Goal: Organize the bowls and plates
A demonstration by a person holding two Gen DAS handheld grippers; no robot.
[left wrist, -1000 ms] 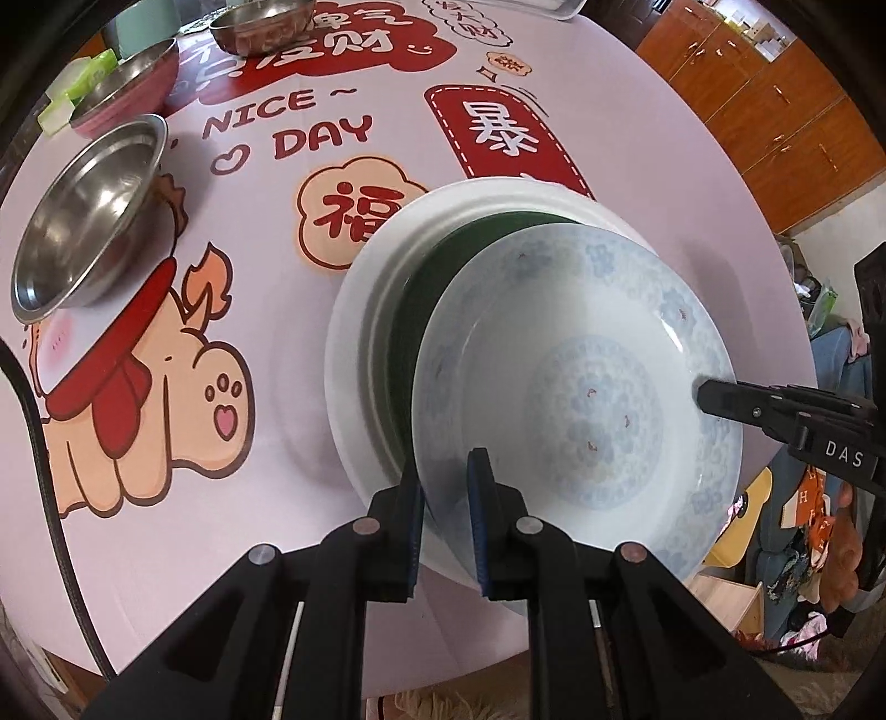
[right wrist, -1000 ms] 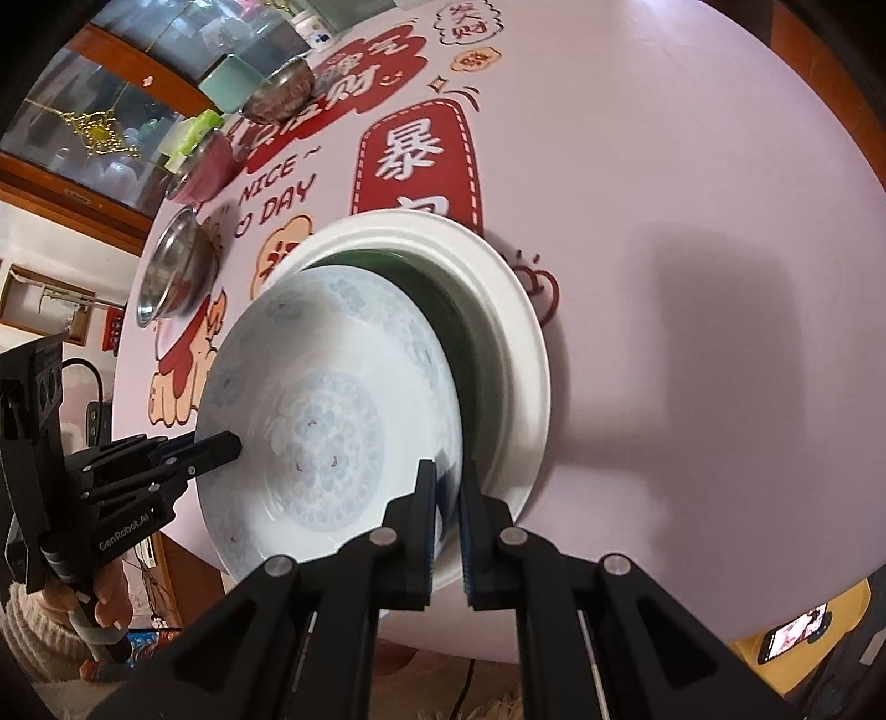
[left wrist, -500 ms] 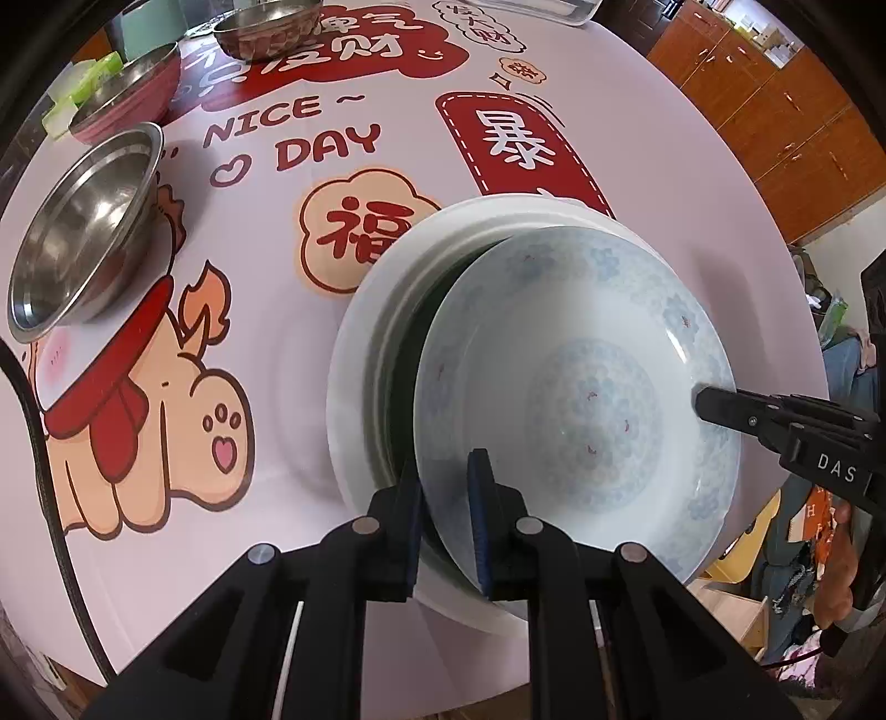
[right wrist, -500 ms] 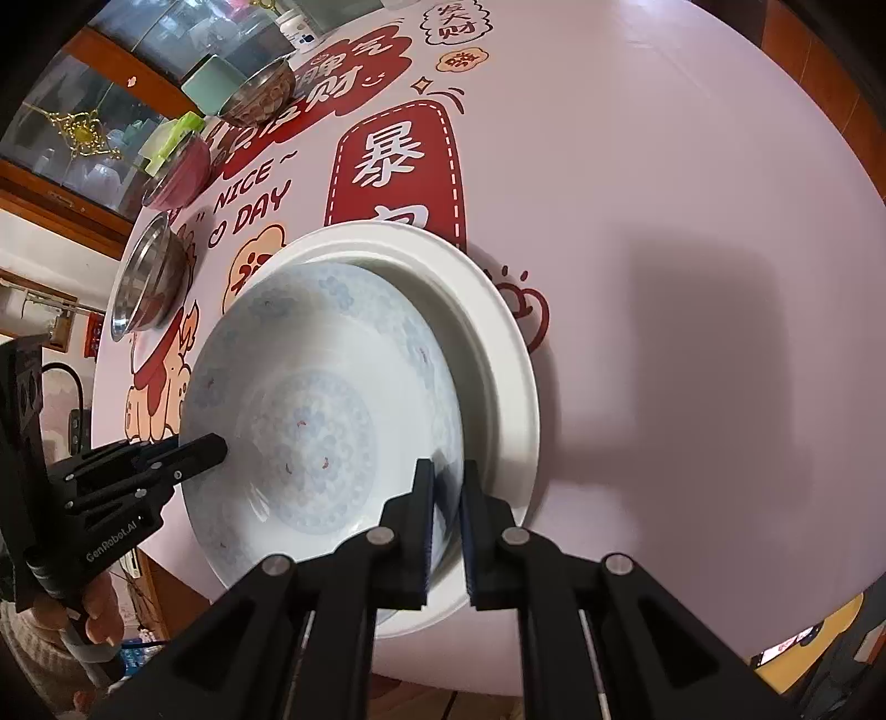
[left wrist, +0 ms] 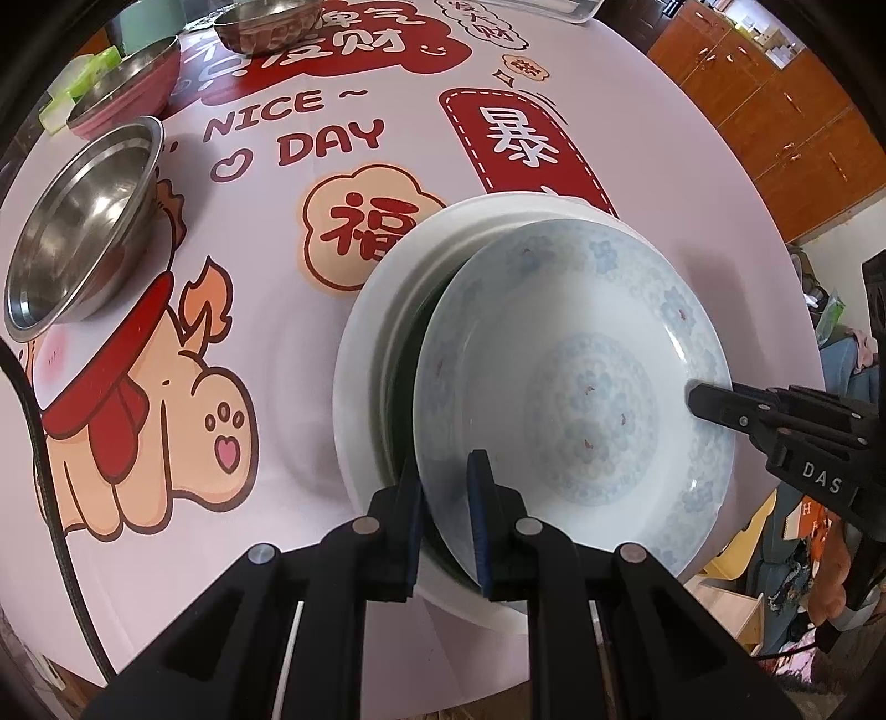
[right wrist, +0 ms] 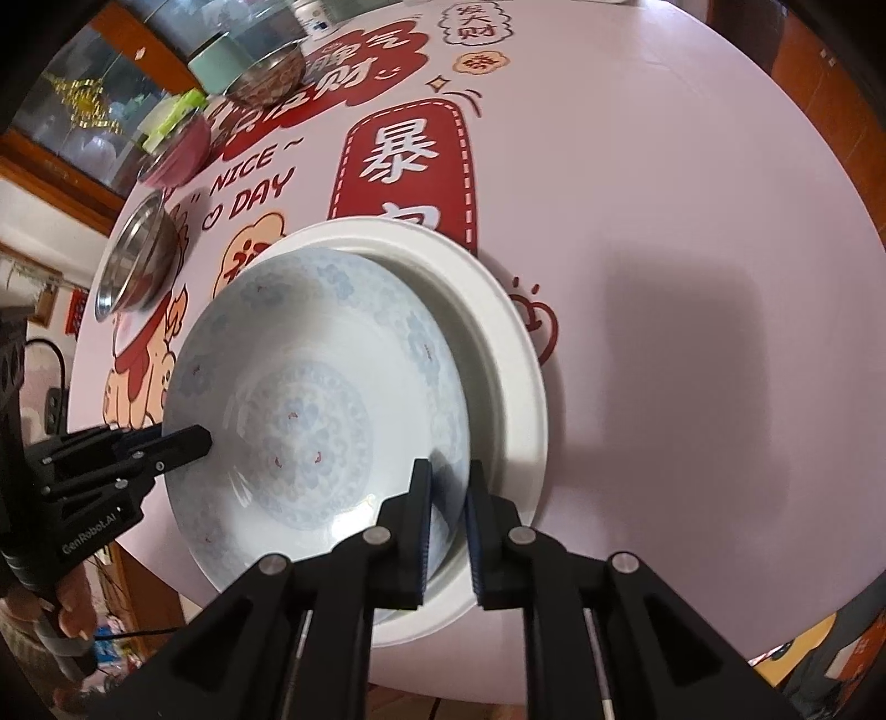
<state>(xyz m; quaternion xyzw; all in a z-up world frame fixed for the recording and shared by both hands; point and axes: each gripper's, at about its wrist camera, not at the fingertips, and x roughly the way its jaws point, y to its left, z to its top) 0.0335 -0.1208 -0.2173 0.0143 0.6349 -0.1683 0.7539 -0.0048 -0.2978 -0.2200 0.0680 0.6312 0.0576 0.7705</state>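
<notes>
A blue-patterned plate (left wrist: pixel 581 387) (right wrist: pixel 310 410) lies tilted over a larger white plate (left wrist: pixel 365 360) (right wrist: pixel 498 332). A dark green plate (left wrist: pixel 407 387) shows only as a sliver between them. My left gripper (left wrist: pixel 446 498) (right wrist: pixel 194 440) is shut on the patterned plate's rim nearest that camera. On the opposite rim, my right gripper (right wrist: pixel 447 498) (left wrist: pixel 714 401) has its jaws opening; the rim still sits between its pads with a little slack.
A steel bowl (left wrist: pixel 77 221) (right wrist: pixel 135 255), a pink bowl (left wrist: pixel 127 83) and another metal bowl (left wrist: pixel 266 22) stand at the far left of the round pink table (right wrist: pixel 664 221). The stack sits close to the table's near edge. Wooden cabinets (left wrist: pixel 775 111) lie beyond.
The patterned plate has sunk and slid further over the white plate, hiding most of the green one. The right jaws have widened around the rim. The left grip is unchanged.
</notes>
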